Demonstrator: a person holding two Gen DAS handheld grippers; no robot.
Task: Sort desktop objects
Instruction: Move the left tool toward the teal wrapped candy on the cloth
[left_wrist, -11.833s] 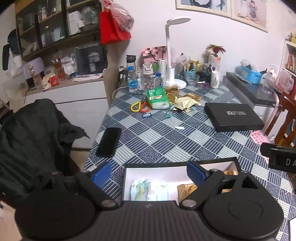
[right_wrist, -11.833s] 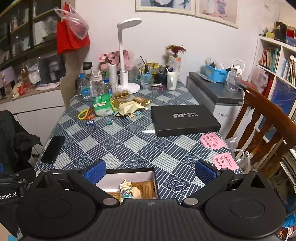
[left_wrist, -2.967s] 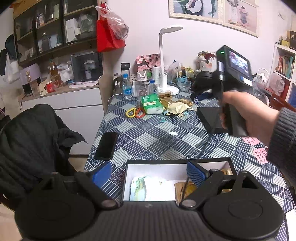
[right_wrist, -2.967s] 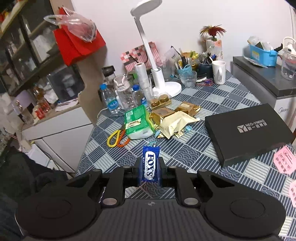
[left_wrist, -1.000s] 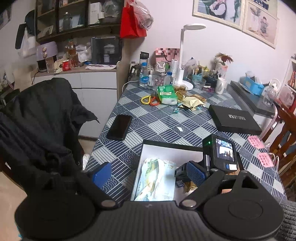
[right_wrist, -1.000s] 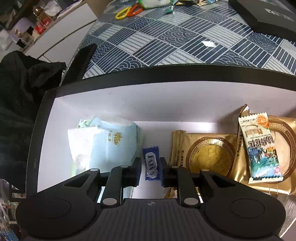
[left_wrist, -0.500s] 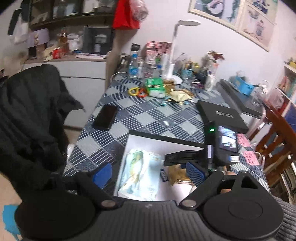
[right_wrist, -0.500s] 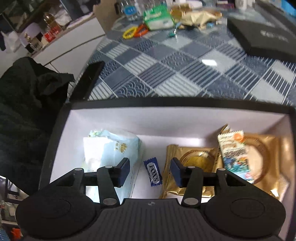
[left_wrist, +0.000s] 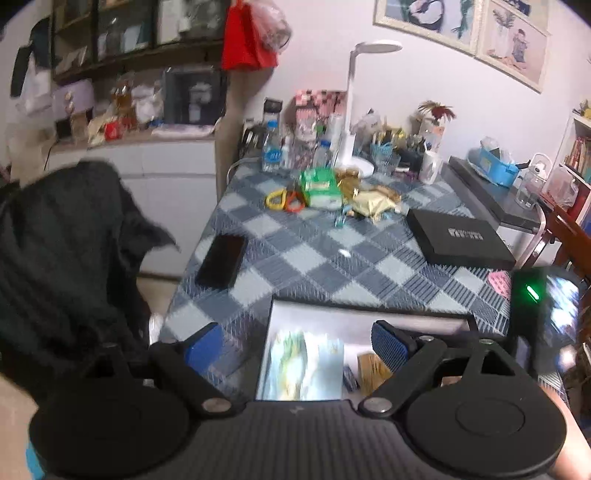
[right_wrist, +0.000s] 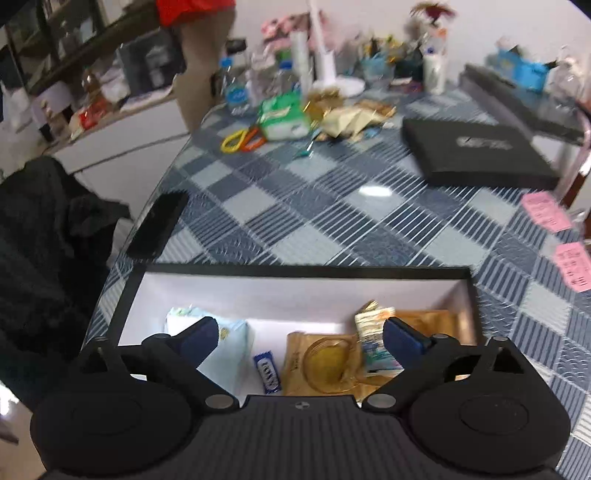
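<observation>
Hovering over the box (left_wrist: 369, 320), L gripper (left_wrist: 295, 345) has fingers spread, nothing btwn; tissue pack (left_wrist: 301, 363) inside. R wrist view: R gripper (right_wrist: 299, 338) also spread wide, empty; blue candy (right_wrist: 266, 372) lies on box floor btwn tissue pack and gold packet (right_wrist: 325, 363).

My right tongs (right_wrist: 299, 341) hang with the jaws spread wide and nothing between them, both blue pads (right_wrist: 197, 338) bare. My left tongs (left_wrist: 297, 341) are spread just as wide and are empty too. In the left wrist view the body of my right tongs shows at the right edge, its green light lit, blurred.
</observation>
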